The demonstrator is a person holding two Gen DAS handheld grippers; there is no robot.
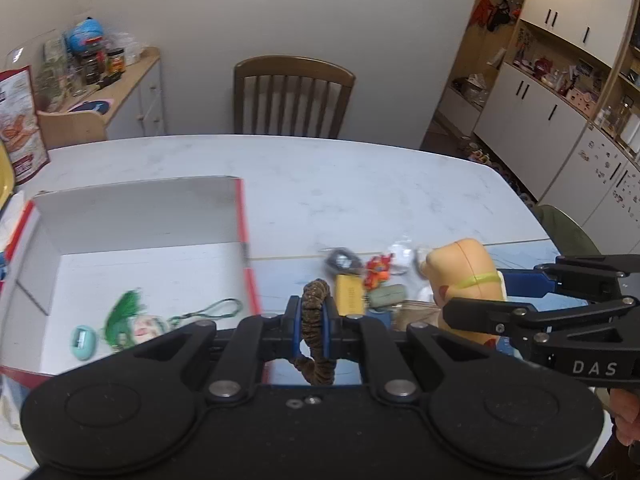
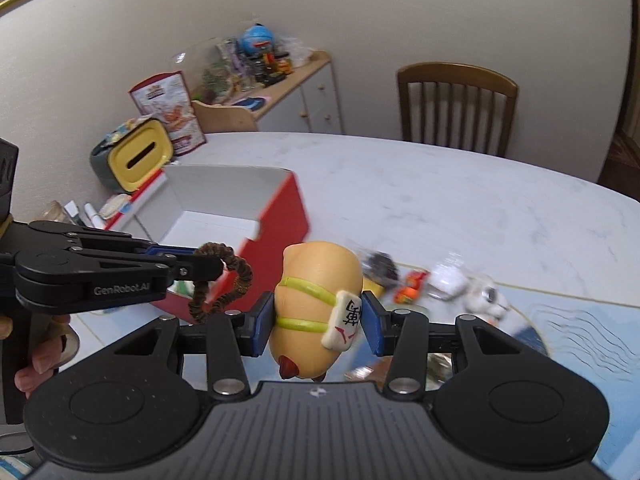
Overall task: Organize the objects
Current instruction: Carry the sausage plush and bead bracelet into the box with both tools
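Brown scrunchie (image 1: 316,332) pinched in left gripper (image 1: 311,330), jaws nearly together, right of box (image 1: 132,216). Tan toy (image 2: 316,312) clamped in right gripper (image 2: 318,322), jaws half spread, over table (image 2: 460,200). "GenRobot.AI" on left, "DAS" on right. Far table bare; trinkets (image 1: 368,280) clustered near.

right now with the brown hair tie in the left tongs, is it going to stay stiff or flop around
Probably floppy: the brown hair tie hangs from the left tongs in an uneven, sagging loop. It looks fabric-wrapped, so likely light and grippy rather than slippery. It may swing when moved.
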